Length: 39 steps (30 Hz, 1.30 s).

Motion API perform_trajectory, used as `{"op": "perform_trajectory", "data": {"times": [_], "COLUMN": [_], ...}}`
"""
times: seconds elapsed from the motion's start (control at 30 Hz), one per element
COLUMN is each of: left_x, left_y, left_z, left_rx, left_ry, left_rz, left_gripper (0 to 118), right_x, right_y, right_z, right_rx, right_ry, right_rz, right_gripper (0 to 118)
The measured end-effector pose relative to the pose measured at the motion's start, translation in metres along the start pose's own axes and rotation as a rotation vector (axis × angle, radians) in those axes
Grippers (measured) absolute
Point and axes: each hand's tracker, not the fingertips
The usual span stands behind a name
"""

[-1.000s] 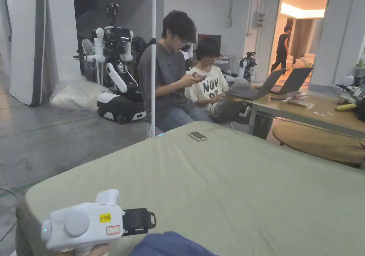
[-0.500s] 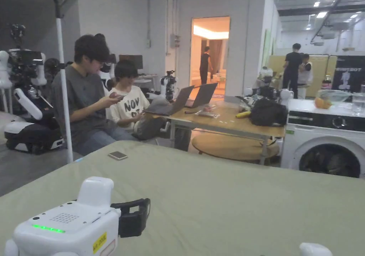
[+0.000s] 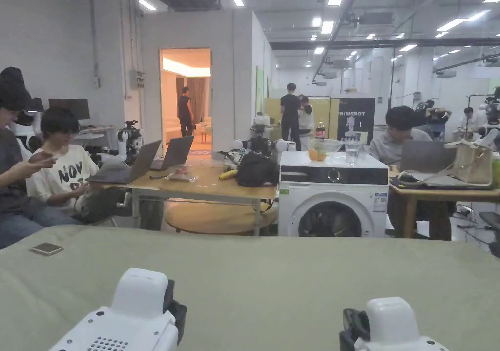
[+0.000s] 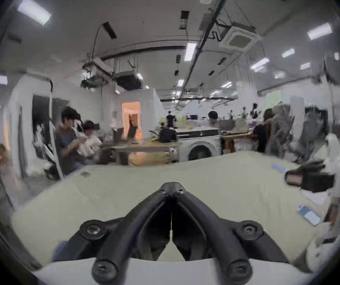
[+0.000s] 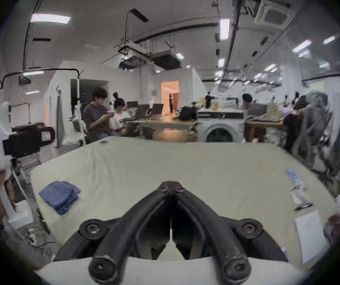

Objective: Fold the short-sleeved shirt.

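Note:
A blue shirt (image 5: 60,195) lies folded in a small pile near the left edge of the green-sheeted bed (image 5: 185,162), well left of my right gripper (image 5: 170,185). That gripper hovers over the bare sheet with its black jaws shut on nothing. My left gripper (image 4: 172,186) is also shut and empty, above the sheet. In the left gripper view a blurred blue patch (image 4: 62,248) sits at the lower left beside the jaws. In the head view the white housings of the left gripper (image 3: 132,313) and the right gripper (image 3: 390,325) sit side by side at the bottom edge.
A phone (image 3: 47,248) lies at the bed's far left corner. Papers (image 5: 310,234) and a pen (image 5: 302,206) lie along the right edge. Beyond the bed stand a washing machine (image 3: 332,198) and wooden tables (image 3: 205,188), with seated people (image 3: 58,171) at the left.
The head camera has swung up and to the right, so the blue shirt has left its picture and the right gripper's housing has come in. Both grippers stay low over the bed.

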Motion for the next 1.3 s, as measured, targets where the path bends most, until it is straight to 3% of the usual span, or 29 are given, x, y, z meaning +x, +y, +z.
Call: {"op": "perform_trajectory", "data": {"times": [0.1, 0.17, 0.23, 0.37, 0.83, 0.87, 0.9, 0.93, 1.0, 1.03, 1.13, 1.3], "left_x": [-0.005, -0.010, -0.006, -0.004, 0.001, 0.000, -0.001, -0.002, -0.006, -0.006, -0.009, -0.009], "left_y": [-0.013, -0.015, -0.018, -0.017, -0.018, -0.018, -0.017, -0.017, -0.017, -0.018, -0.017, -0.017], "left_z": [0.013, 0.014, 0.017, 0.025, 0.033, 0.034, 0.035, 0.035, 0.036, 0.038, 0.042, 0.044], "left_rx": [-0.010, -0.059, -0.059, -0.008, 0.048, 0.050, 0.051, 0.050, 0.049, 0.065, 0.098, 0.106], "left_ry": [0.025, -0.036, 0.032, -0.037, -0.021, -0.026, -0.024, -0.017, -0.022, -0.022, -0.007, -0.019], "left_rz": [0.119, 0.083, 0.025, 0.064, 0.029, 0.031, 0.033, 0.043, 0.055, 0.063, 0.096, 0.119], "left_gripper": [0, 0, 0, 0, 0, 1, 12, 37, 89, 108, 112, 112], "right_x": [-0.007, -0.007, -0.008, -0.004, -0.003, -0.005, -0.006, -0.007, -0.010, -0.010, -0.011, -0.005], "right_y": [-0.006, -0.007, -0.008, -0.004, -0.012, -0.012, -0.011, -0.011, -0.010, -0.010, -0.008, -0.003], "right_z": [0.015, 0.024, 0.029, 0.029, 0.028, 0.030, 0.030, 0.030, 0.031, 0.032, 0.037, 0.037], "right_rx": [0.052, 0.058, 0.073, 0.053, 0.023, 0.026, 0.027, 0.029, 0.033, 0.039, 0.081, 0.079], "right_ry": [-0.076, -0.055, -0.063, -0.066, -0.042, -0.039, -0.036, -0.039, -0.044, -0.043, -0.046, -0.064], "right_rz": [-0.002, -0.018, -0.016, -0.041, -0.064, -0.057, -0.050, -0.039, -0.023, -0.018, -0.015, -0.086], "right_gripper": [0, 0, 0, 0, 0, 7, 23, 49, 77, 90, 104, 105]}}
